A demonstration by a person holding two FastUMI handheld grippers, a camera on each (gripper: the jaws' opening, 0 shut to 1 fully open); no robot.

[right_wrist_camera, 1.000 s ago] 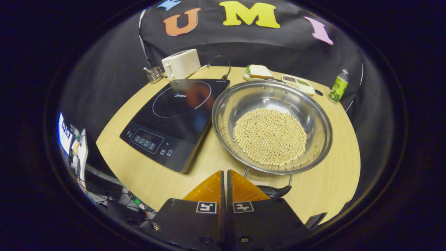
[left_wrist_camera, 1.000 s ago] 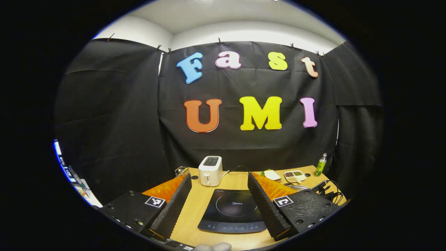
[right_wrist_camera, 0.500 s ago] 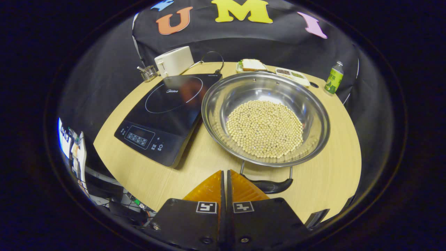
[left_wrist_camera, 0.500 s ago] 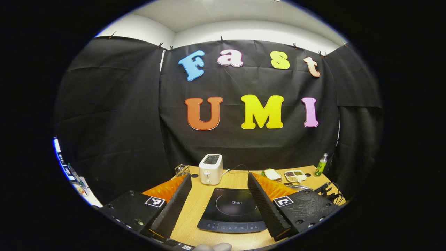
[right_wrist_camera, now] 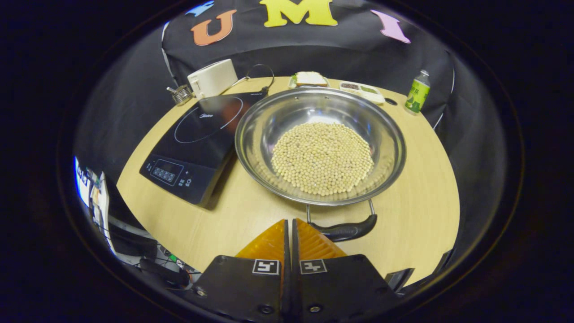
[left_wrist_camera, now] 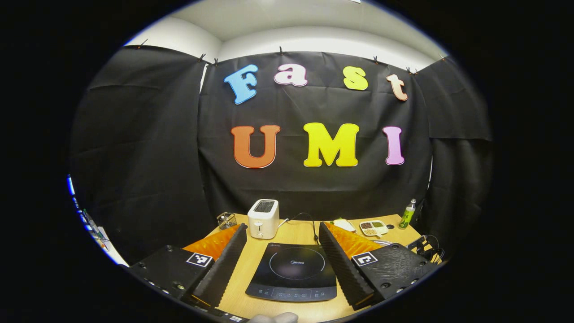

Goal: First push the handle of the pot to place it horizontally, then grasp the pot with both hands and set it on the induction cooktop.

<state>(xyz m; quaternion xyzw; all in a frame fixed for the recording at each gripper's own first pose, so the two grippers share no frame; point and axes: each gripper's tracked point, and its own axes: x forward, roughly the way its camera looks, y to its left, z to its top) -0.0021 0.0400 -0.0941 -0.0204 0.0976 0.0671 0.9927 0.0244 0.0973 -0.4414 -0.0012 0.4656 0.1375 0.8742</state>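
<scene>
R gripper (right_wrist_camera: pixel 289 226) closed beside pot handle (right_wrist_camera: pixel 343 231)

Your wooden table (right_wrist_camera: pixel 417 211) carries the pot (right_wrist_camera: pixel 320 146), induction cooktop (right_wrist_camera: pixel 197 143), toaster (right_wrist_camera: pixel 213 78), green bottle (right_wrist_camera: pixel 415 92) and a sandwich plate (right_wrist_camera: pixel 309 80).

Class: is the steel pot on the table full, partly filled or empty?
Partly filled: pale round beans cover the bottom of the pot, with bare steel wall showing above them.

I see a white toaster (right_wrist_camera: pixel 212 79) at the tabletop's (right_wrist_camera: pixel 421 179) far edge, a small wire basket (right_wrist_camera: pixel 181 94) beside it. A sandwich plate (right_wrist_camera: pixel 309 79), a divided snack tray (right_wrist_camera: pixel 361 89) and a green bottle (right_wrist_camera: pixel 416 92) sit further right.
</scene>
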